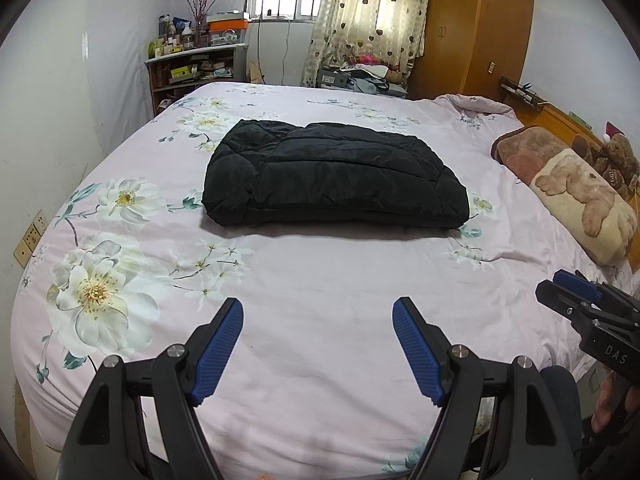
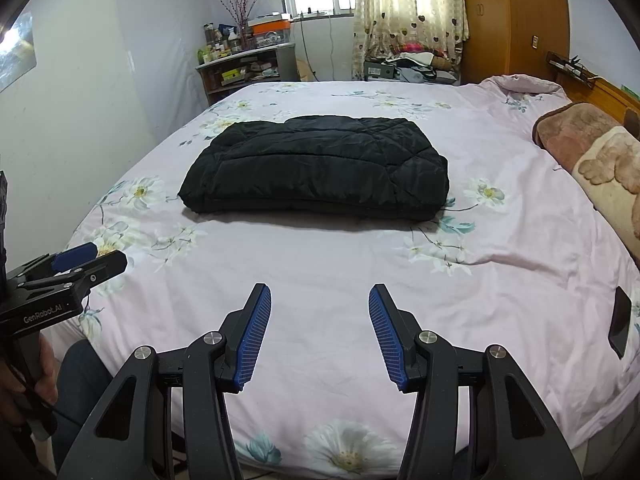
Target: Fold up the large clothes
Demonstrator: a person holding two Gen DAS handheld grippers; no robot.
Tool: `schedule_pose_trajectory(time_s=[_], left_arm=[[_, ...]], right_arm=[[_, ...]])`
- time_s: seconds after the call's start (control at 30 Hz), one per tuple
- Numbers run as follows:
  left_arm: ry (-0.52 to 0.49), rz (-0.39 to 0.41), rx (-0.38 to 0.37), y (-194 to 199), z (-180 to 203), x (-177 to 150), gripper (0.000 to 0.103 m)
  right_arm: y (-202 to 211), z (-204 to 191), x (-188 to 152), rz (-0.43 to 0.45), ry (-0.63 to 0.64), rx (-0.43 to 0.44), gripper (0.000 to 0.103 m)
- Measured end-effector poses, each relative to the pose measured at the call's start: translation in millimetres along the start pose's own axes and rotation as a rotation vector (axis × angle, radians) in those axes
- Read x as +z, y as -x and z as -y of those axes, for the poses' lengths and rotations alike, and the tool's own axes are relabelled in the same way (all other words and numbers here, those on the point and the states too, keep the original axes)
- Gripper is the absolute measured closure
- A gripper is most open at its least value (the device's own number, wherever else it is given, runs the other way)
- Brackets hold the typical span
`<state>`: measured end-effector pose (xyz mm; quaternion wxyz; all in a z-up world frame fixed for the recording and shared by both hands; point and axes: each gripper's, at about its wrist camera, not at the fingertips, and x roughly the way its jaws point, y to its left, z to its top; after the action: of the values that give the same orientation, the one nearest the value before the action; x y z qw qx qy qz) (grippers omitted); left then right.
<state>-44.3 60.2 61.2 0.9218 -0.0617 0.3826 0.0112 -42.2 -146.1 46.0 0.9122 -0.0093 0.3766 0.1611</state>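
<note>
A black quilted jacket lies folded into a thick rectangle in the middle of the bed; it also shows in the right wrist view. My left gripper is open and empty, held over the near part of the bed, well short of the jacket. My right gripper is open and empty too, at about the same distance from the jacket. The right gripper shows at the right edge of the left wrist view, and the left gripper shows at the left edge of the right wrist view.
The bed has a pink floral cover. A brown bear-print pillow lies along the right side by the wooden headboard. A cluttered shelf and a wardrobe stand beyond the bed. A dark phone lies near the bed's right edge.
</note>
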Motion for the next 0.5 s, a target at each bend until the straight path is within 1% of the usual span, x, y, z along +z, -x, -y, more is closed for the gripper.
schedule_pose_trajectory(time_s=[0.3, 0.4, 0.5], left_arm=[[0.02, 0.01, -0.013, 3.4, -1.3, -0.2, 0.024], [0.015, 0.019, 0.011, 5.4, -0.1, -0.6, 0.024], [0.019, 0.027, 0.005, 7.2, 0.1, -0.8, 0.024]], right_arm=[[0.1, 0.4, 0.2, 0.001, 0.002, 0.0, 0.051], [0.0, 0.1, 0.1, 0.001, 0.001, -0.001, 0.051], [0.1, 0.3, 0.1, 0.001, 0.002, -0.001, 0.051]])
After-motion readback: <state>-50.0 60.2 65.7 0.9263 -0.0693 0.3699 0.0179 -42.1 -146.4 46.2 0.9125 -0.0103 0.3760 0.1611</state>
